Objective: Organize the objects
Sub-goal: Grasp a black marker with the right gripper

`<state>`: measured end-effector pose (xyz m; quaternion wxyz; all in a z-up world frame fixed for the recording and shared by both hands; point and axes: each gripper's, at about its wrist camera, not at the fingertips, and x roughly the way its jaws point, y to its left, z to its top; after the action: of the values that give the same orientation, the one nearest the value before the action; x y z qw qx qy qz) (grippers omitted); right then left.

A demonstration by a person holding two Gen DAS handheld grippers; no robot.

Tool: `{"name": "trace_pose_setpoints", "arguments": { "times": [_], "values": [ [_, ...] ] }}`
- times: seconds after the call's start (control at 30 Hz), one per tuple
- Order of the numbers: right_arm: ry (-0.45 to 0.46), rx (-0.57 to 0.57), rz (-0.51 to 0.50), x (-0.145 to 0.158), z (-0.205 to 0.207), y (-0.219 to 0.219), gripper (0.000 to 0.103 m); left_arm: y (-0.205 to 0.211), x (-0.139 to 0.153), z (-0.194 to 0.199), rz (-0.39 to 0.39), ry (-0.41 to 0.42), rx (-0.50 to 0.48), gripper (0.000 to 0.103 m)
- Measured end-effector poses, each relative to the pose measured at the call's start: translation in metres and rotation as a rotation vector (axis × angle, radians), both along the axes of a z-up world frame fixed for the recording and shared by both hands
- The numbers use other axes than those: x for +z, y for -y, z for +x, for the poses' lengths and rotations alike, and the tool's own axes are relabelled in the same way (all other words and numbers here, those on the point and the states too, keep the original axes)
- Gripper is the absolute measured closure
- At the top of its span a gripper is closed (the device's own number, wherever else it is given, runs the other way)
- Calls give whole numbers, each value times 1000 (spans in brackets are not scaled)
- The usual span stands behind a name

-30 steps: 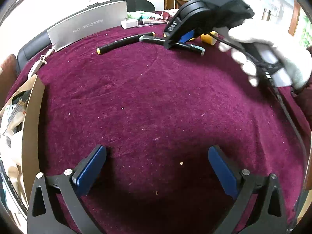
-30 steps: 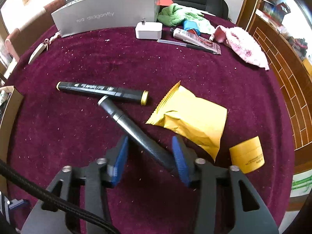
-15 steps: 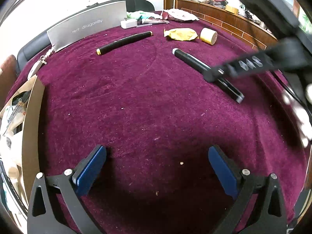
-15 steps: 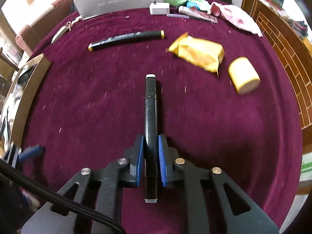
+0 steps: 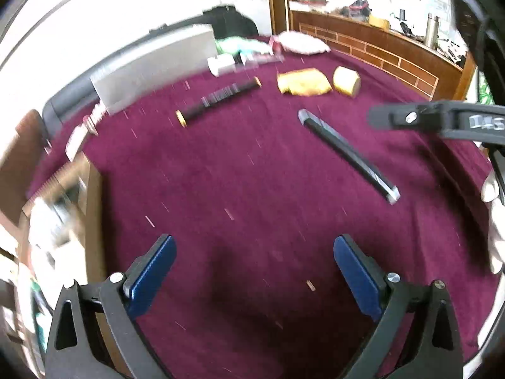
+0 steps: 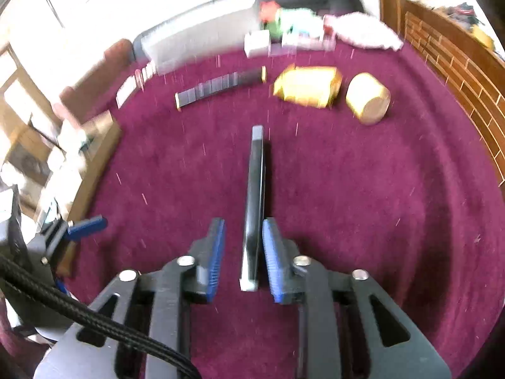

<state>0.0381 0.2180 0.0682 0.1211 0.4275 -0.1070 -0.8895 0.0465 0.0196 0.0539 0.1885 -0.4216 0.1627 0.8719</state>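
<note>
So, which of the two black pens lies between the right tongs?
The black pen with pale grey ends, pointing straight away from the opening right tongs. The other pen, with yellow ends, lies crosswise farther back.

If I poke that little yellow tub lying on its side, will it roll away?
Probably. The yellow tub looks round and lies on its side, so a nudge could roll it. The plush maroon cloth would likely slow it. It seems small and probably light, beside the yellow packet.

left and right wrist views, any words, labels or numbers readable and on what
Grey box: its lettering is smeared by blur, unreadable.
Right gripper, seen from the left wrist view: raised characters on its arm, too unclear to read.
Black marker with printing: blurred, unreadable.
Yellow packet and yellow jar: no legible text.
</note>
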Motion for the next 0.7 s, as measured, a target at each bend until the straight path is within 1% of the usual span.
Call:
{"name": "trace_pose_setpoints", "arguments": {
  "times": [0.03,0.07,0.1,0.13,0.17,0.2,0.27,0.33,0.37,0.4,0.47,0.5,0.53,0.63,0.7],
  "values": [
    [-55,-35,-8,7,1,-3,30,0,7,-9,-20,-23,13,6],
    [-122,-82,-21,14,0,-7,10,-1,14,-21,-42,-47,24,6],
    [-176,-125,-40,17,-3,-10,5,-3,20,-33,-60,-69,28,6],
    [-192,-150,-62,18,-11,-13,0,-5,25,-47,-78,-88,33,6],
    [-173,-157,-101,16,-23,-16,0,-5,27,-58,-91,-100,41,5],
    [-119,-143,-176,10,-40,-20,0,-6,29,-72,-104,-109,56,5],
    [-87,-135,-239,1,-58,-22,0,-7,30,-105,-106,-110,93,5],
    [-90,-130,-242,-6,-64,-21,0,-11,29,-128,-93,-110,93,5],
    [-90,-126,-246,-11,-66,-20,0,-17,25,-139,-103,-119,79,5],
    [-81,-122,-255,-17,-68,-20,0,-23,22,-147,-124,-133,65,5],
    [-54,-119,-266,-23,-67,-25,3,-41,11,-164,-194,-178,13,5],
    [-56,-126,-283,-24,-67,-28,3,-49,4,-174,-231,-197,-9,5],
    [-58,-133,-289,-25,-63,-34,3,-55,-3,-186,-256,-200,-13,5],
    [-68,-149,-306,-24,-61,-39,3,-65,-23,-211,-277,-153,-38,5],
    [-65,-152,-302,-24,-60,-42,3,-71,-35,-221,-296,-149,-57,5]
  ]
}}
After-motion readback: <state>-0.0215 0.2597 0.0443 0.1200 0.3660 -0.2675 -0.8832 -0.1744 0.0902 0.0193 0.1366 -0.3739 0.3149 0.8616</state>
